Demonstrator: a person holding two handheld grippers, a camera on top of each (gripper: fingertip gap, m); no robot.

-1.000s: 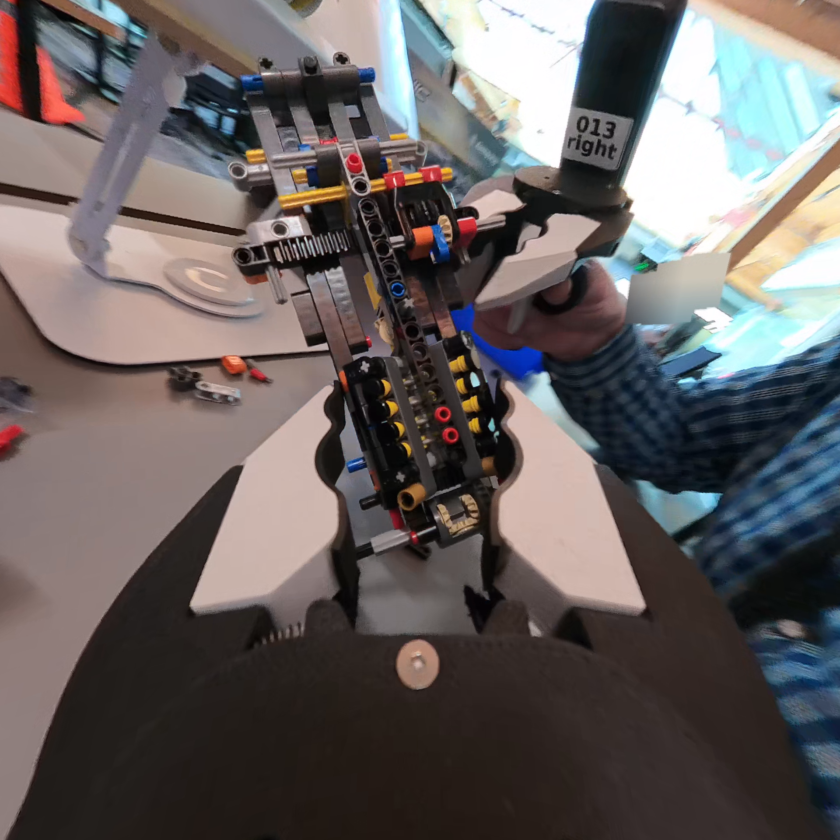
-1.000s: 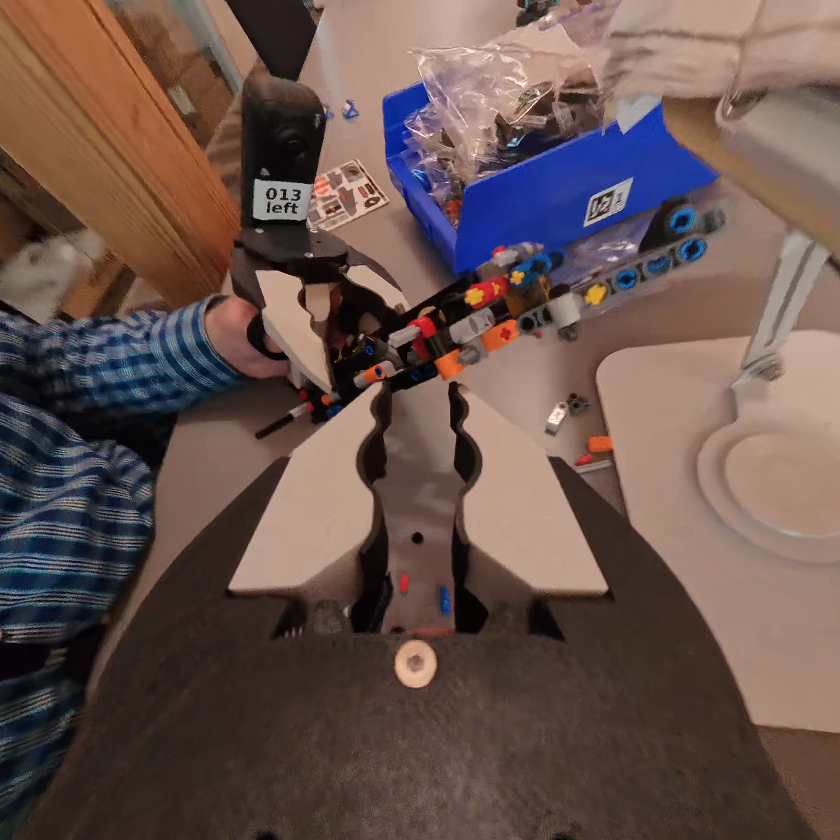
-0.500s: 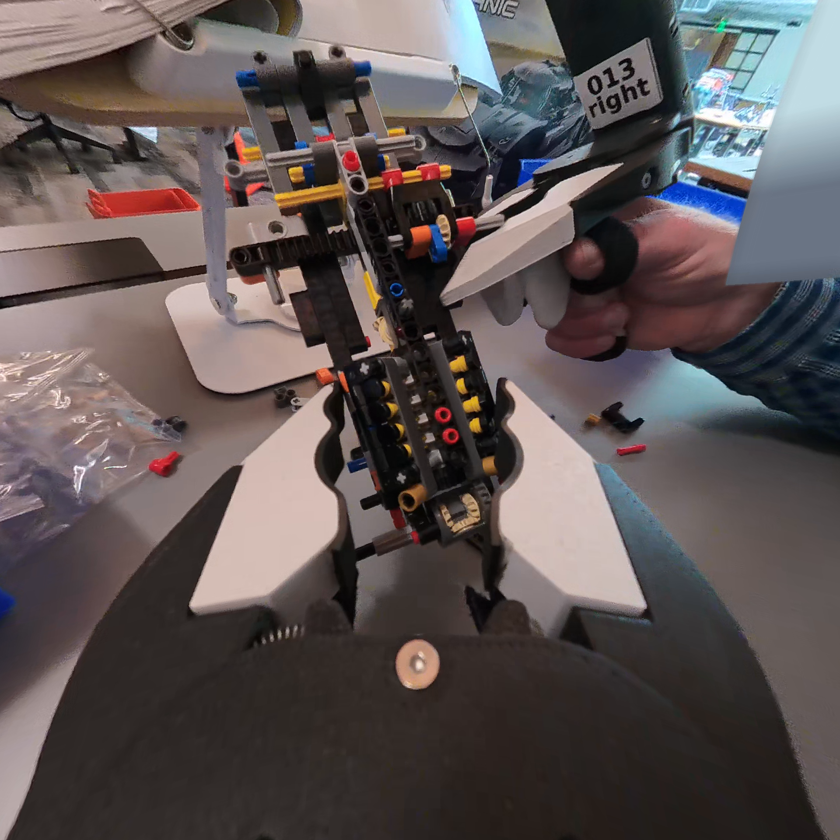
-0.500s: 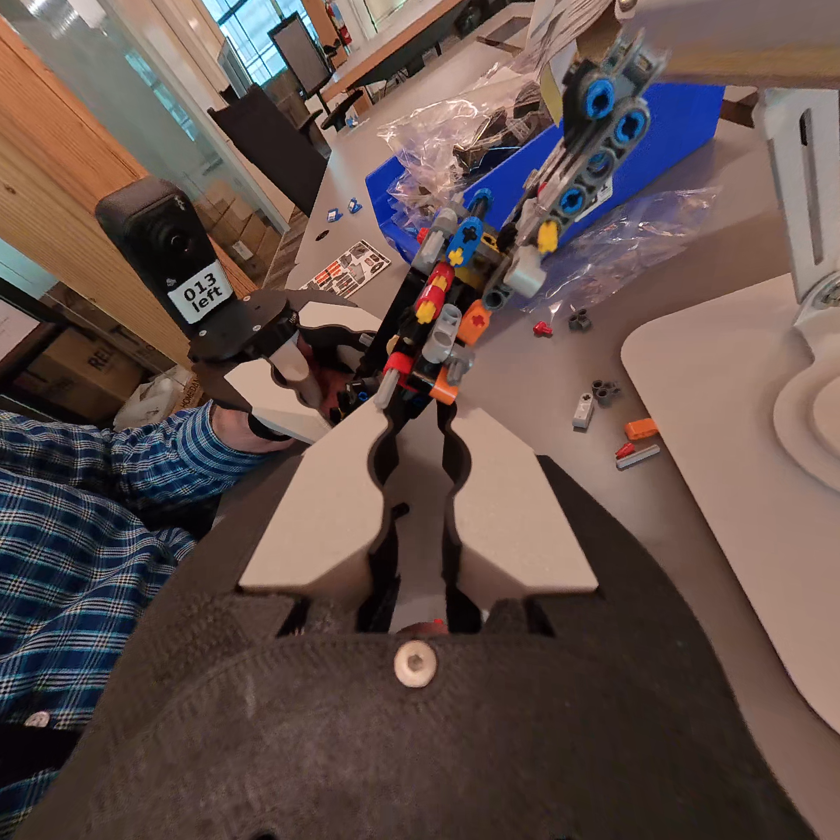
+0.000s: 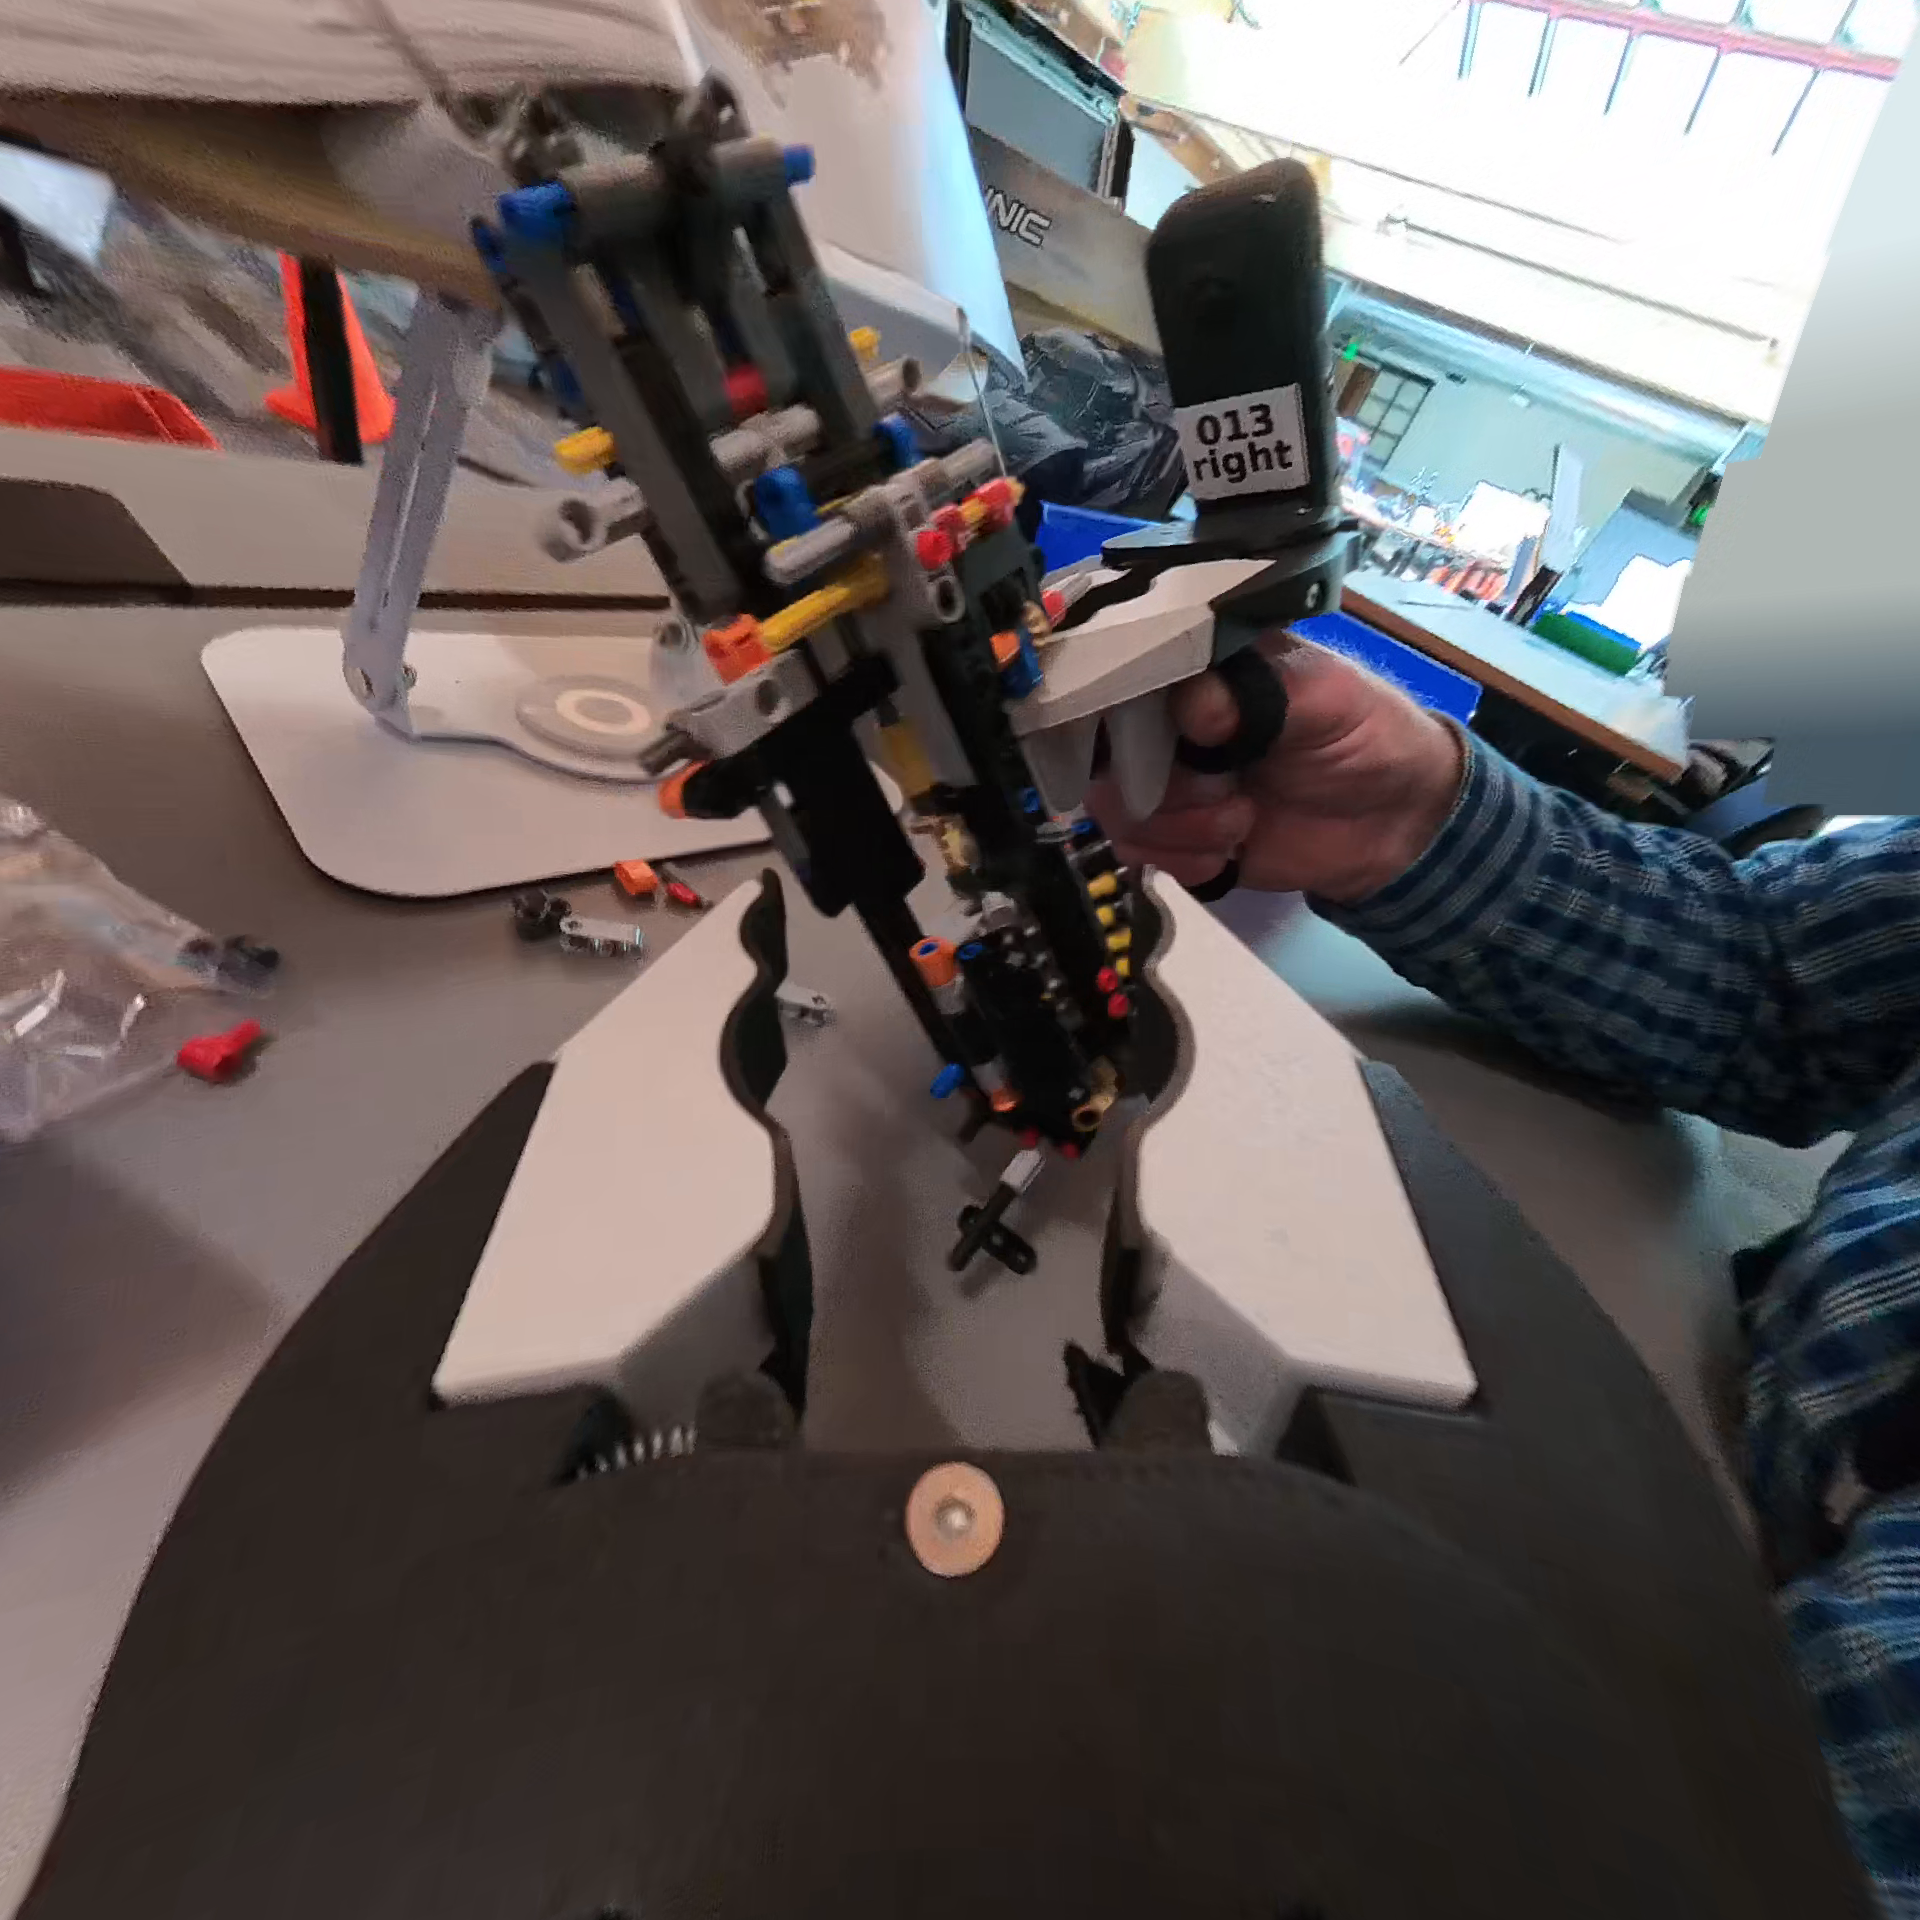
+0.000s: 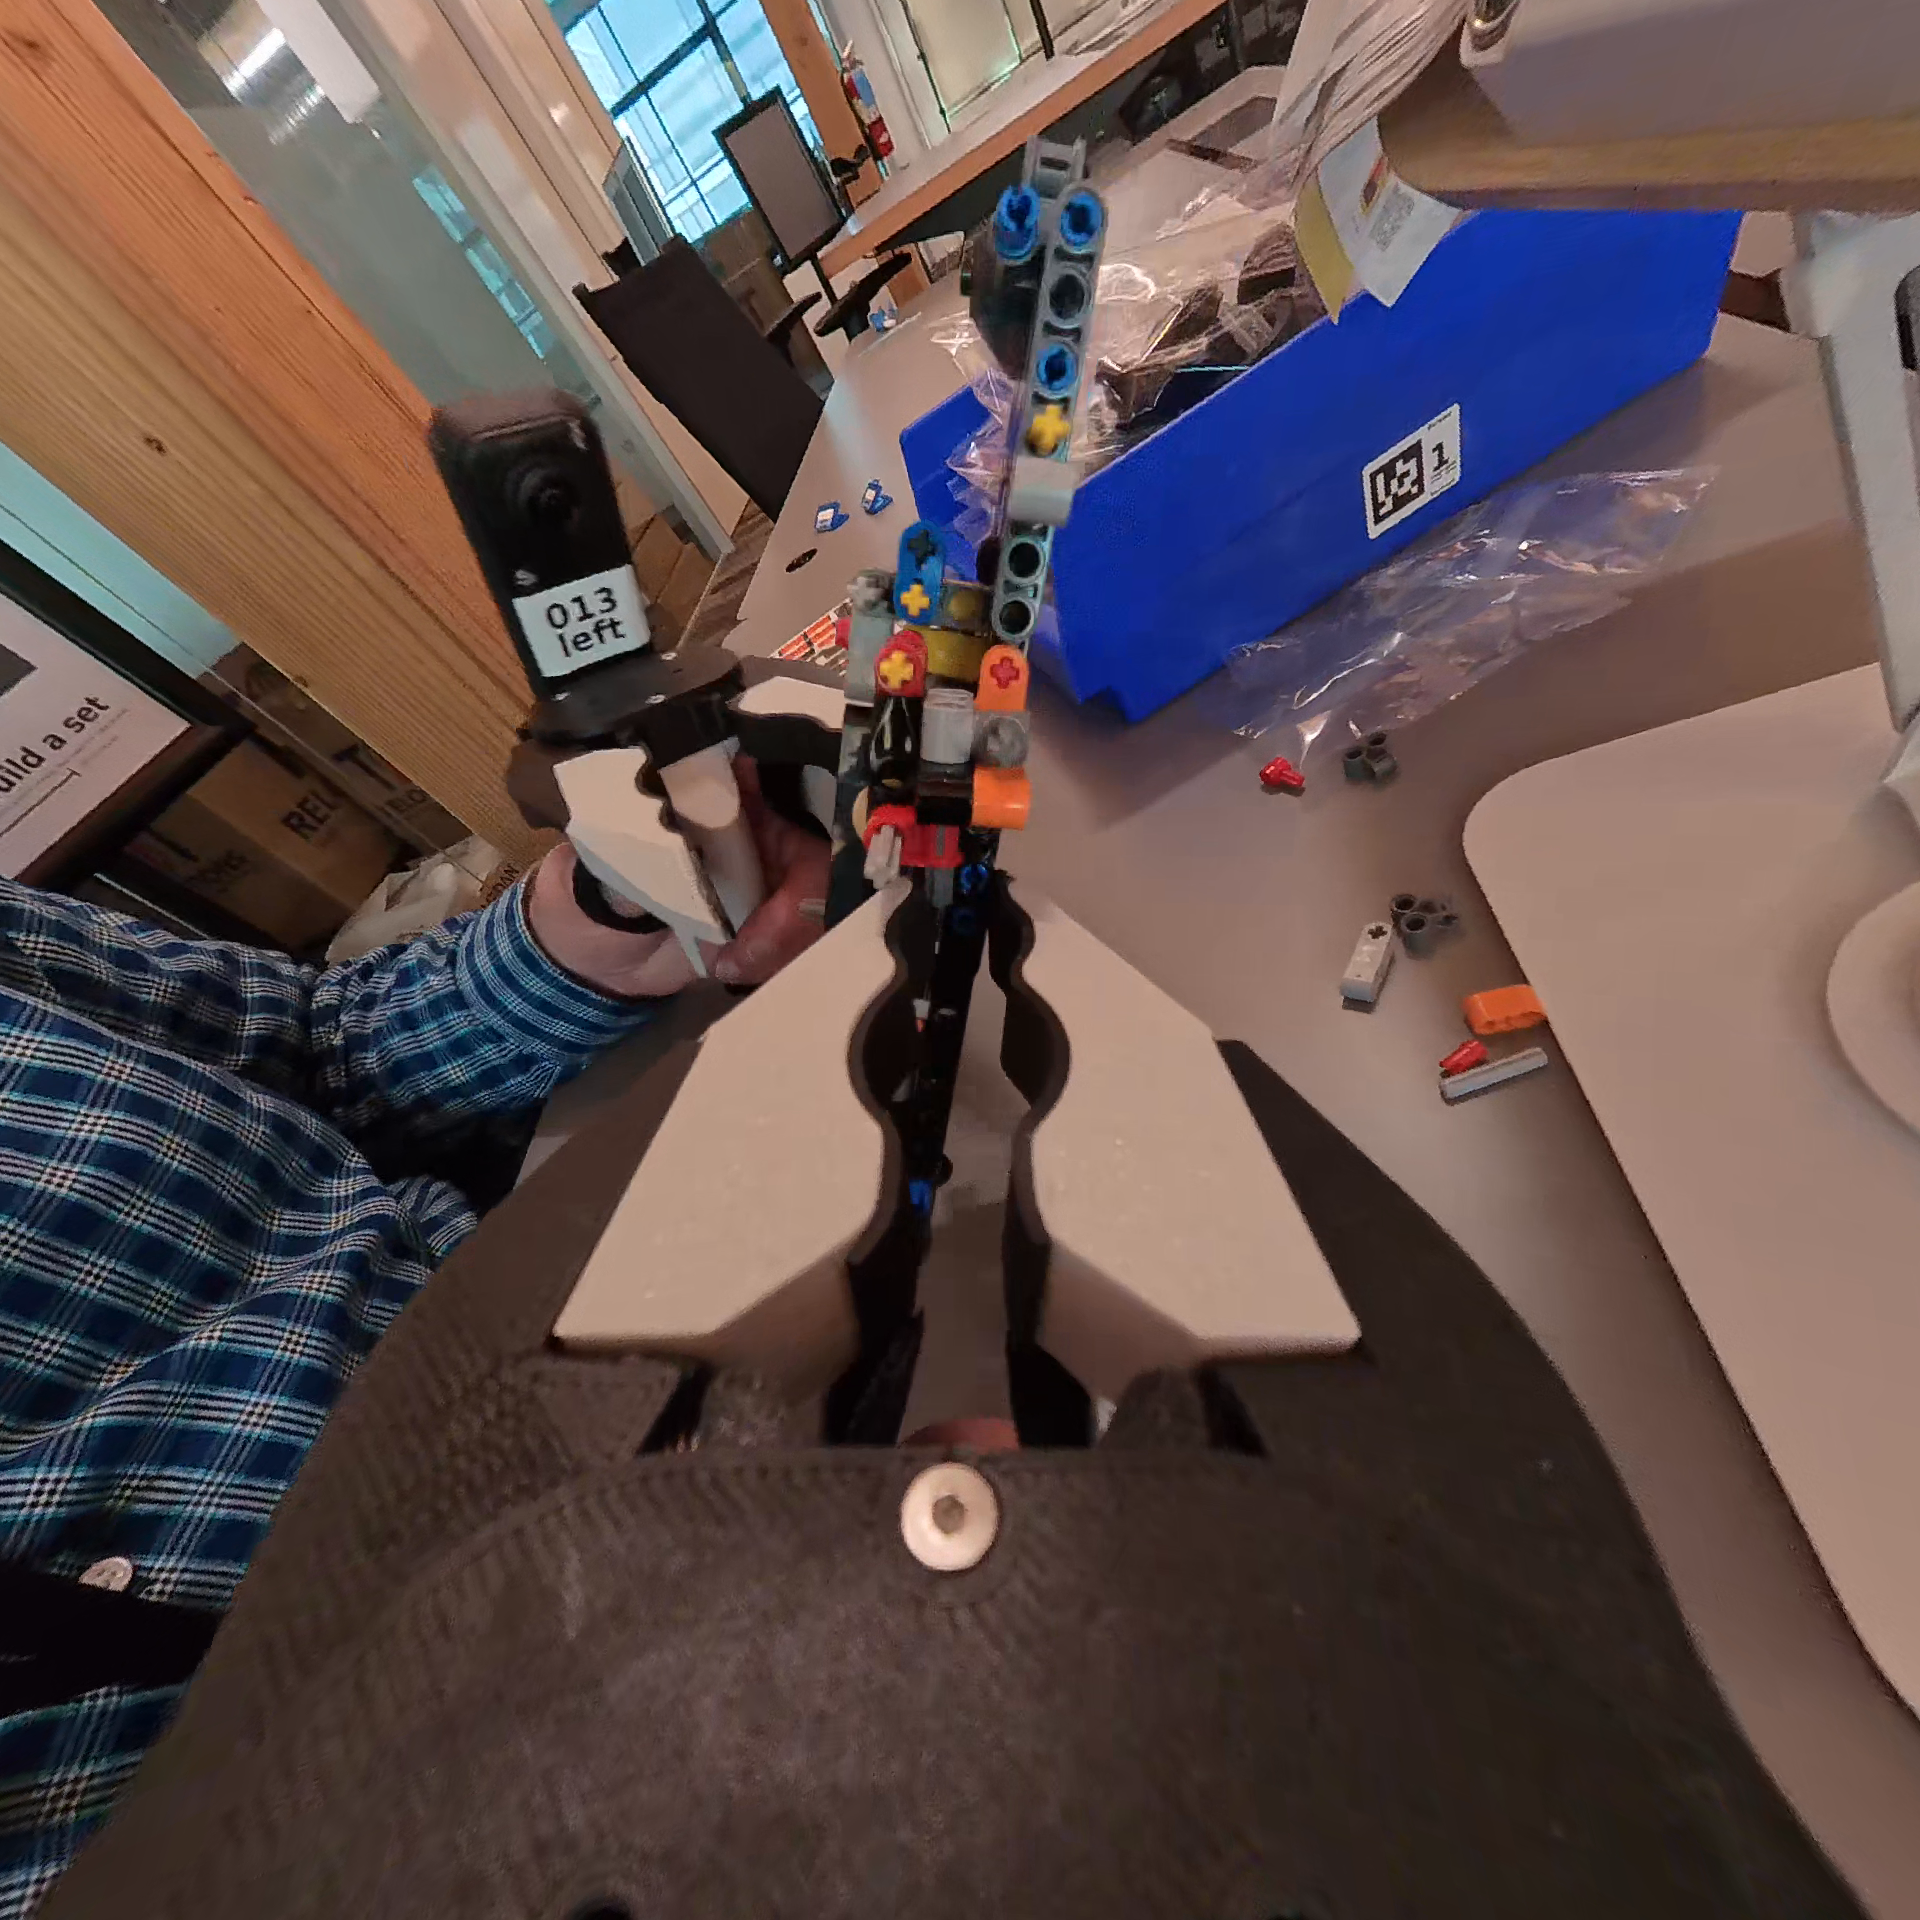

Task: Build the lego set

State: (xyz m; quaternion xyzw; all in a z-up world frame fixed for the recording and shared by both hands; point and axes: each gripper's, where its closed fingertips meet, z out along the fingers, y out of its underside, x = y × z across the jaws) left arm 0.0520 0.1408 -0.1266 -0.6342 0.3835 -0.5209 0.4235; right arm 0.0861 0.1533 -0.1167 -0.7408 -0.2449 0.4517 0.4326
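The lego model (image 5: 831, 582) is a long black and grey Technic frame with yellow, red, blue and orange pins. It is held tilted above the grey table. My right gripper (image 6: 951, 914) is shut on its thin black beam (image 6: 935, 1039), and the model (image 6: 940, 717) rises ahead of it. In the left wrist view the right gripper (image 5: 1049, 665) clamps the model's right side. My left gripper (image 5: 961, 904) is open. The model's lower end leans on its right finger (image 5: 1247, 1143) and stands apart from the left finger (image 5: 644, 1143). The left gripper also shows in the right wrist view (image 6: 727, 831), beside the model.
A blue bin (image 6: 1351, 468) with plastic bags stands behind the model. Loose pieces (image 6: 1486, 1029) lie by a white stand base (image 6: 1714, 1039), also in the left wrist view (image 5: 436, 790). A red piece (image 5: 218, 1049) lies beside a clear bag (image 5: 62, 987). A person's checked sleeve (image 5: 1662, 977) is at the right. Tip to tip, the grippers are about 5 cm apart. The left tips stand about 15 cm off the red piece (image 5: 218, 1049). It turns up in the right wrist view (image 6: 1282, 773) as well.
The model has turned and tilted between my left fingers and no longer fills their gap. My right gripper has moved in, and the model's black beam now sits between its fingers.
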